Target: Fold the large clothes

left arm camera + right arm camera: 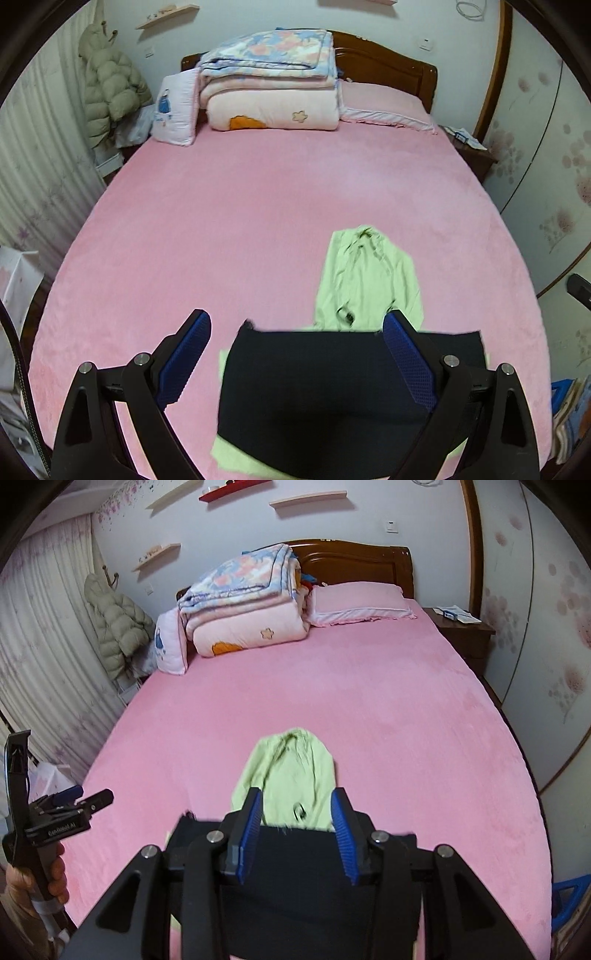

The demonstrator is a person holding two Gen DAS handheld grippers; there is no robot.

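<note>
Light-green cotton garment lies on pink bedsheet, ahead of both spread, empty claws, left gripper and right gripper; folded black cloth beneath may snag.

Soft, even indoor light with faint shadows and no glare. Strong fisheye bending darkens the corners; fabric just beyond each claw is slightly blurred.

On the bed, the dark garment lies nearest, overlapping the lighter garment behind it. Way back by the headboard: folded quilts, cushion to their left, pillow to their right.
</note>
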